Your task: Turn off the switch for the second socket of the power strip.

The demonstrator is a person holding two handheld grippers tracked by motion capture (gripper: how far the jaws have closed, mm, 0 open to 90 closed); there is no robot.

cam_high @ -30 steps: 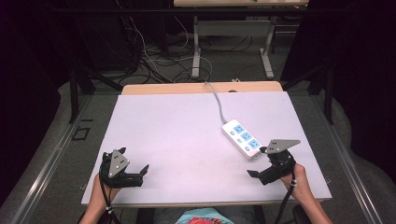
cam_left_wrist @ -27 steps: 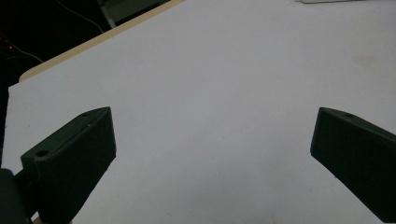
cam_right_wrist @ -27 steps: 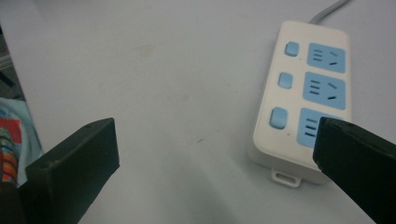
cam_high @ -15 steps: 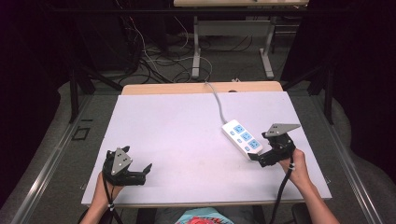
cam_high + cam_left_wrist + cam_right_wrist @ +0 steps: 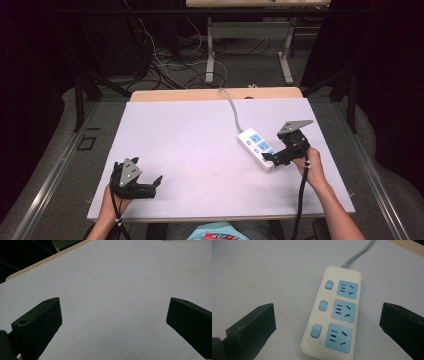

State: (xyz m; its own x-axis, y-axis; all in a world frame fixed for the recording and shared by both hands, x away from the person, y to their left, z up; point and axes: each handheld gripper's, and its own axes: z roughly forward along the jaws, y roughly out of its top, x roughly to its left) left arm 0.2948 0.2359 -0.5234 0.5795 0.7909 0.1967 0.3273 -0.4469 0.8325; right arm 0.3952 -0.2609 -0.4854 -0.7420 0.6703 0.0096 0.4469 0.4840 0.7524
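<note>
White and light blue, that's the whole look of the power strip (image 5: 334, 315): a glossy cream-white body with rounded corners, three pale blue socket faces in a row down one side and three small blue rocker switches (image 5: 322, 306) lined up beside them, one per socket. There's a tiny red dot glowing between the middle switch and the middle socket. No brand or lettering I can read anywhere on it, too blurry for fine print if there is any.

It lies flat on the white tabletop (image 5: 200, 150), toward the right side, angled diagonally. Its grey cord (image 5: 231, 107) runs off the far end toward the back edge of the table.

Right gripper (image 5: 272, 159) hovers at the near end of the strip, held in the person's right hand (image 5: 312, 167). In the right gripper view its black jaws are spread wide, one on each side of the strip, not touching it.

Left gripper (image 5: 155, 186) sits near the front left part of the table, well apart from the strip, jaws also spread wide over bare tabletop, pinching nothing.
</note>
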